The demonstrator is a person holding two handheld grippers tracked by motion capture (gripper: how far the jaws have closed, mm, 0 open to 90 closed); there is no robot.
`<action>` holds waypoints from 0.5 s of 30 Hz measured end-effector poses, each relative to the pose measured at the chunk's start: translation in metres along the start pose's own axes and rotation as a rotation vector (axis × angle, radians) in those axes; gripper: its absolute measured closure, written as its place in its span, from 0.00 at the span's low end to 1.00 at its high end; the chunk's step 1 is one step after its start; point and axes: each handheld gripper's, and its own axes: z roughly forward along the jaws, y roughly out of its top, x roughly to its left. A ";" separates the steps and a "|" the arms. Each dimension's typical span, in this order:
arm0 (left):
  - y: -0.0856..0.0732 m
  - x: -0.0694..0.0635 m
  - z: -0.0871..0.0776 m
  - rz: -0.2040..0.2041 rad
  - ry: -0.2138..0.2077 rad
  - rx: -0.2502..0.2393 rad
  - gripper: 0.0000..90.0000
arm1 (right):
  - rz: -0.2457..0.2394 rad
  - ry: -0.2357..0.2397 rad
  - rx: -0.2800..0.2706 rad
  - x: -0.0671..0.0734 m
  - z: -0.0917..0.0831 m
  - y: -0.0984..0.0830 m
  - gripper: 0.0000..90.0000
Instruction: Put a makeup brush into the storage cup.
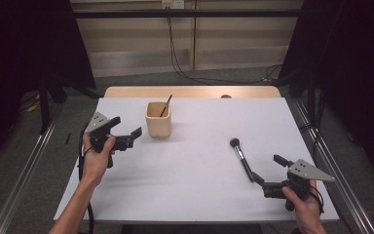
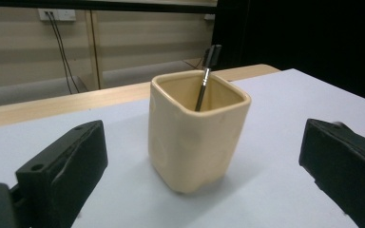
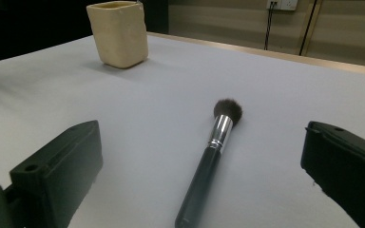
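We're seeing makeup brush (image 1: 241, 159) lying flat right of cup (image 1: 158, 119), well apart. Right gripper (image 1: 268, 172) jaws gaping wide, handle end lying between them, untouched. Left gripper (image 1: 127, 132) gaping wide just left of cup.

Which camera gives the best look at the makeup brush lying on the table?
The right gripper view: the makeup brush lies close between the open right claw, showing bristles, silver ferrule and black handle. The high view shows it small, just ahead of that claw.
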 end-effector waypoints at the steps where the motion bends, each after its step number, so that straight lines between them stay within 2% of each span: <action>1: -0.001 0.000 -0.003 0.000 -0.006 -0.006 0.02 | 0.000 -0.001 0.000 0.000 0.000 0.000 0.00; 4: -0.004 -0.001 -0.011 0.009 0.000 -0.001 0.02 | 0.000 0.000 0.001 0.000 0.001 0.000 0.00; 6: -0.006 -0.003 -0.016 0.001 -0.018 -0.014 0.02 | 0.004 0.000 0.001 0.000 0.001 0.000 0.00; 9: -0.011 -0.007 -0.021 0.038 0.006 0.003 0.03 | 0.003 -0.003 0.000 0.000 0.001 0.000 0.00; 15: -0.018 -0.010 -0.034 0.043 0.011 0.006 0.03 | -0.001 -0.004 0.009 0.000 0.003 0.000 0.00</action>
